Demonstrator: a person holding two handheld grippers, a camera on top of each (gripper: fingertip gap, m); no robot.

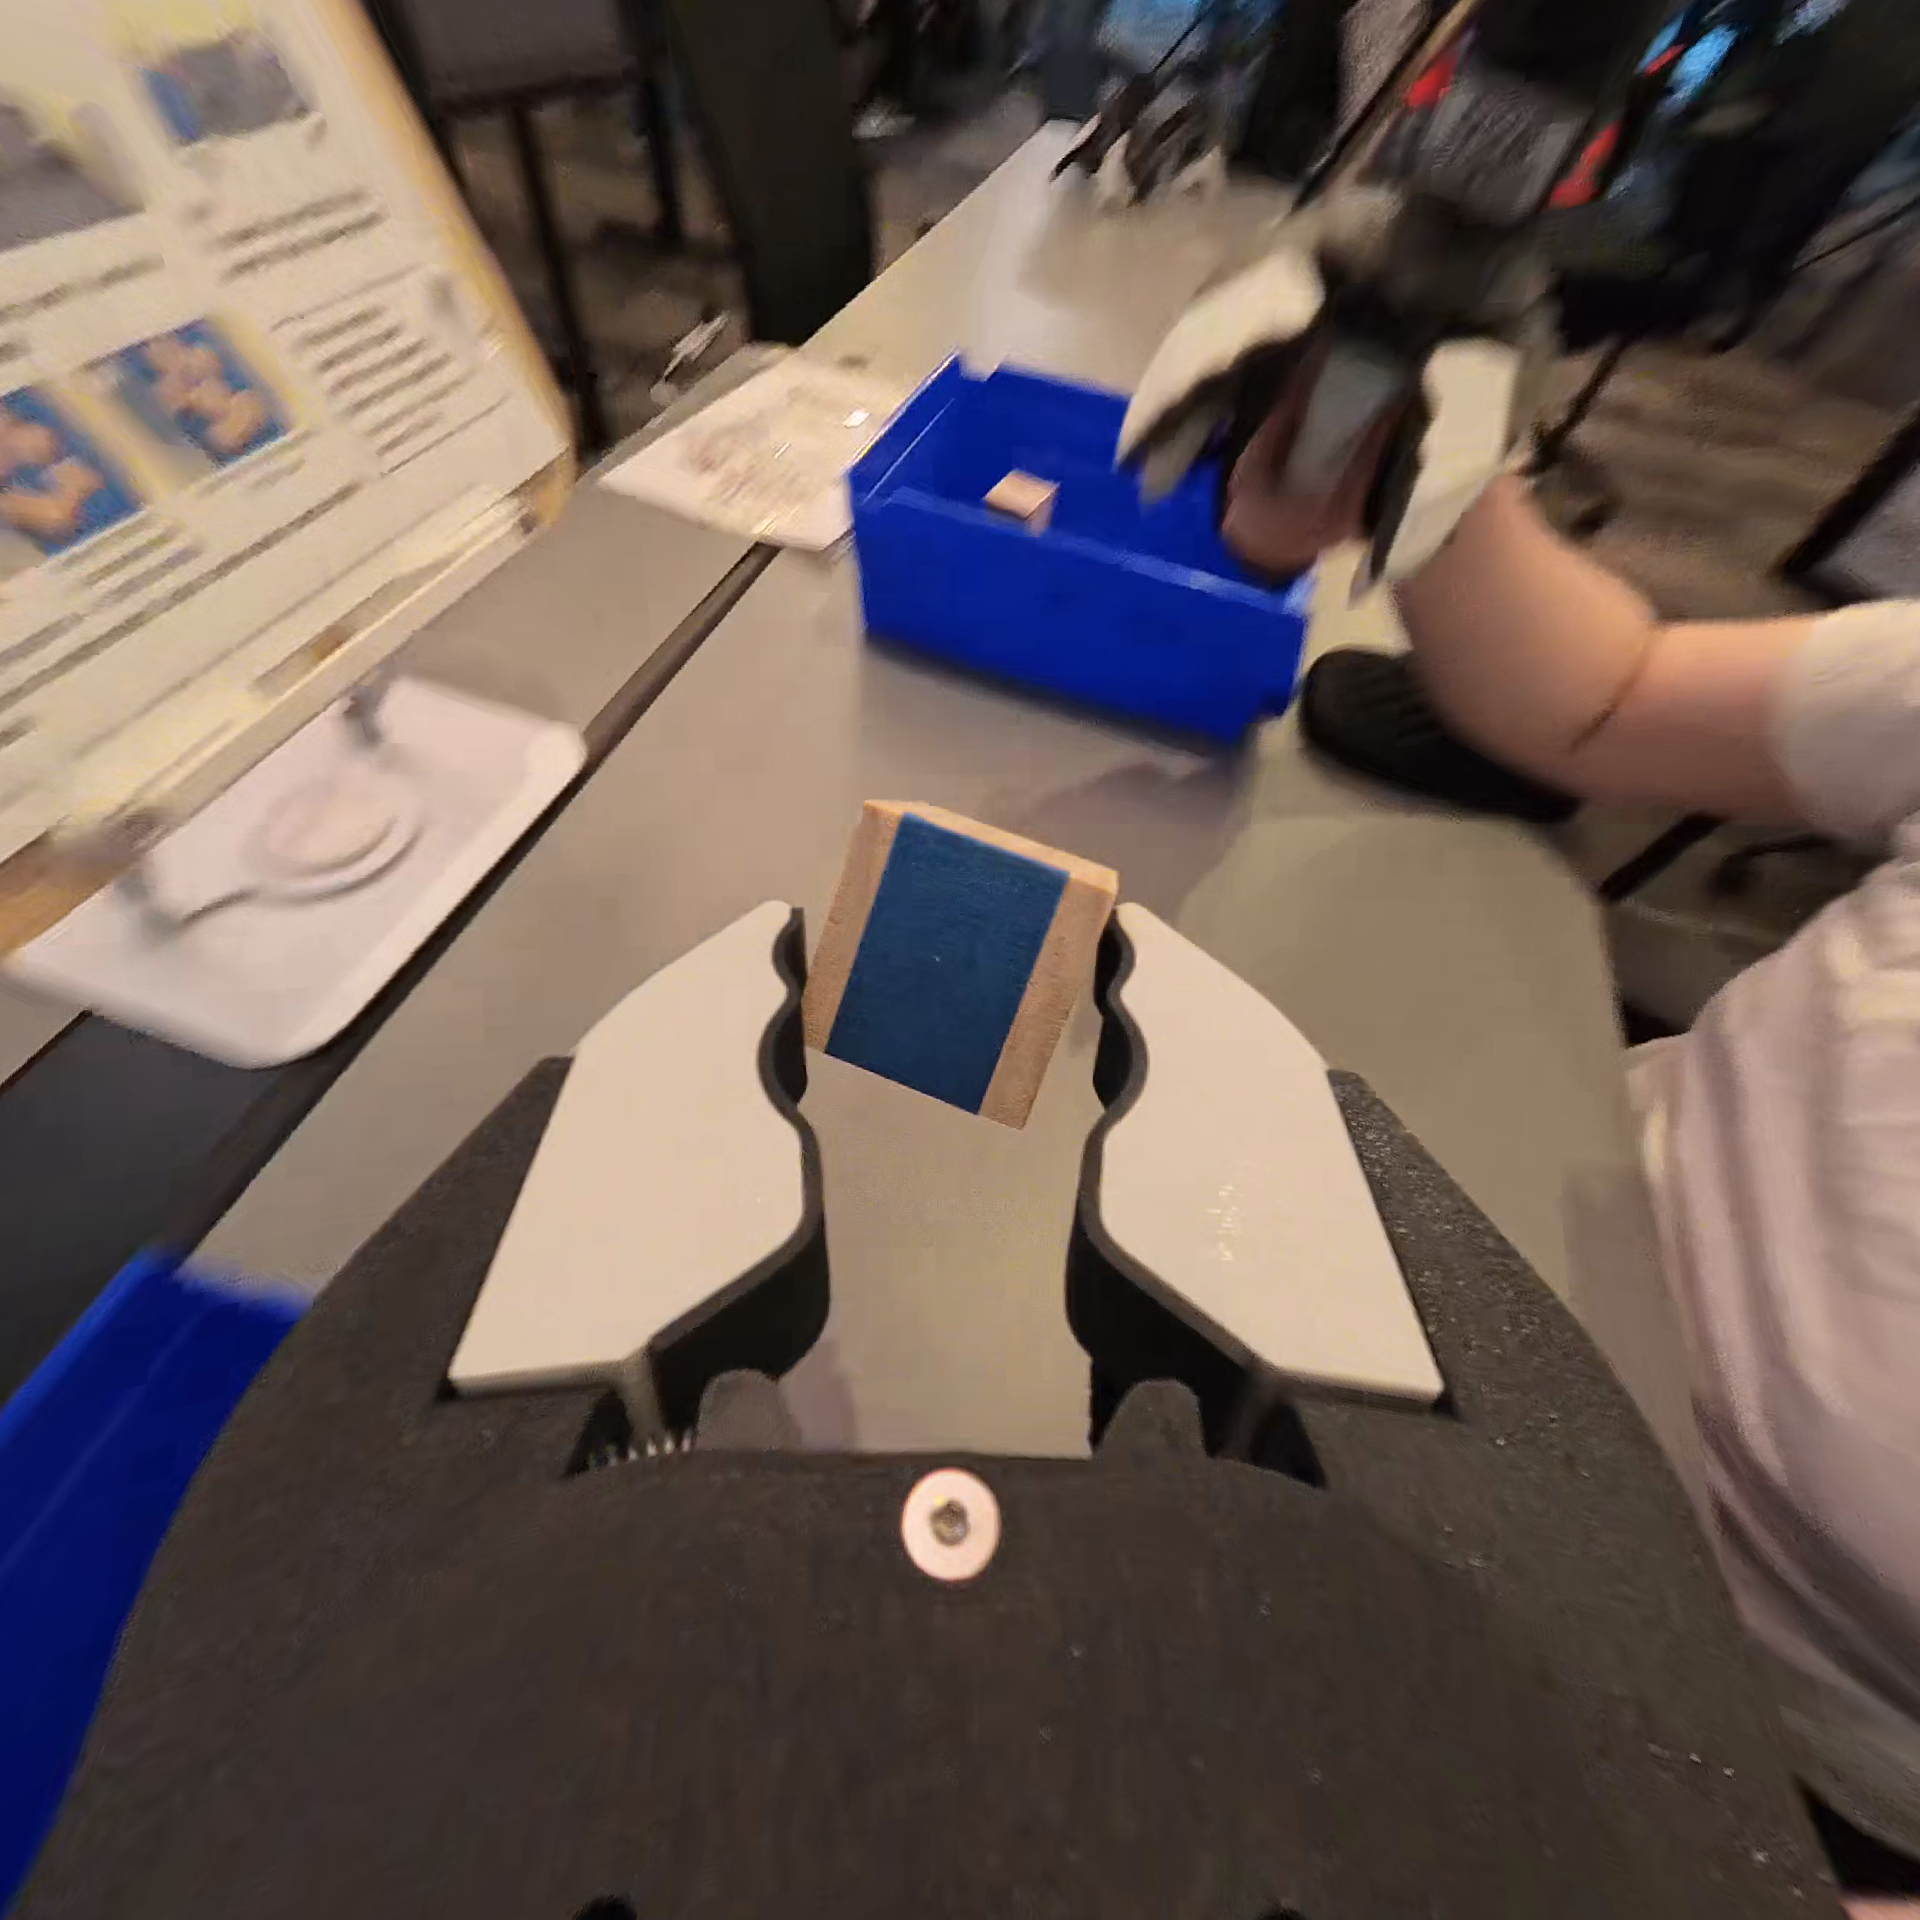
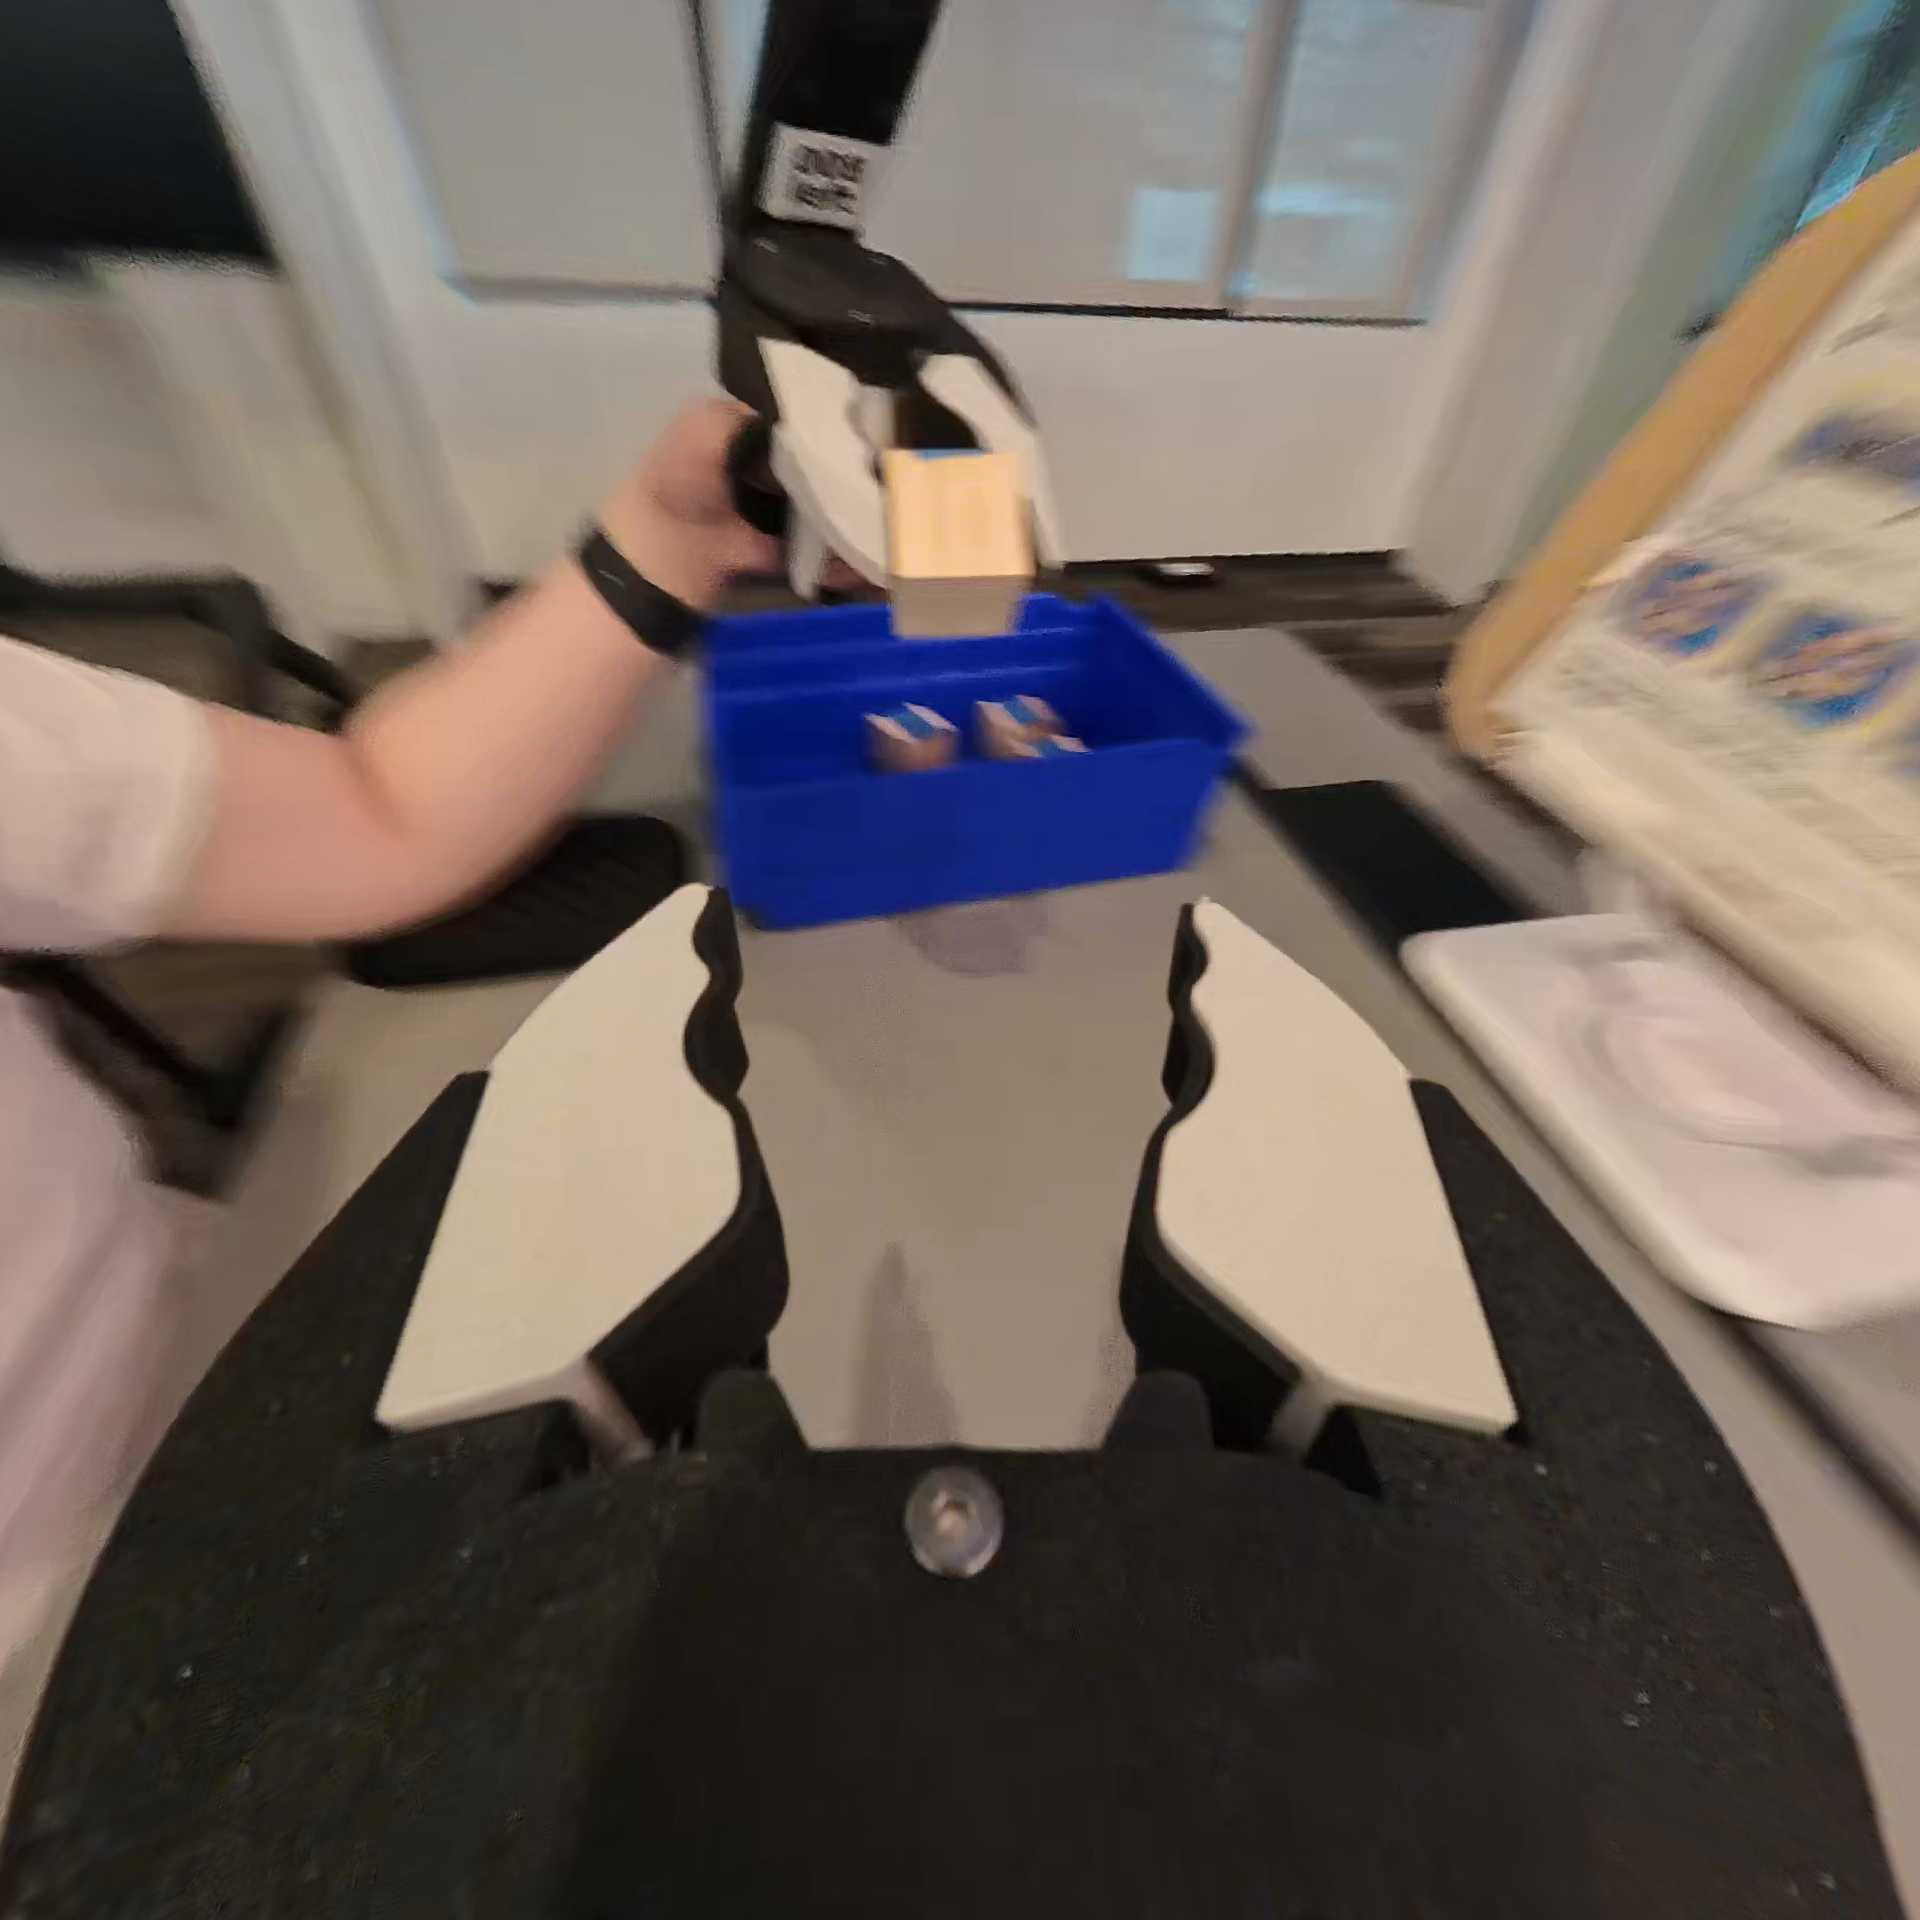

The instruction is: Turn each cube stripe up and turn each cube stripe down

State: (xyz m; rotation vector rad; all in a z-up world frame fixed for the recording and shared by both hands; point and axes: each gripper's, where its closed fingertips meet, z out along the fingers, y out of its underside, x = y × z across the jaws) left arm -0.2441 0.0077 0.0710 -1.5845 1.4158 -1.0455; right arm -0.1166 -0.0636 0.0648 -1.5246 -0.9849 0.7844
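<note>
Nearest us, the left gripper (image 1: 951, 1013) has its jaws clamped on a wooden cube (image 1: 956, 961) (blue stripe facing the camera, tilted) above the grey tabletop (image 1: 727, 790). Our right gripper (image 2: 951, 997) has jaws spread wide, holding nothing. Beyond it, a blue bin (image 2: 966, 821) contains more striped cubes (image 2: 909, 738).

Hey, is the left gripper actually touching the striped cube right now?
Touching. In the left wrist view the left gripper has both dark pads pressed against the cube's wooden sides, holding it tilted above the table.
</note>
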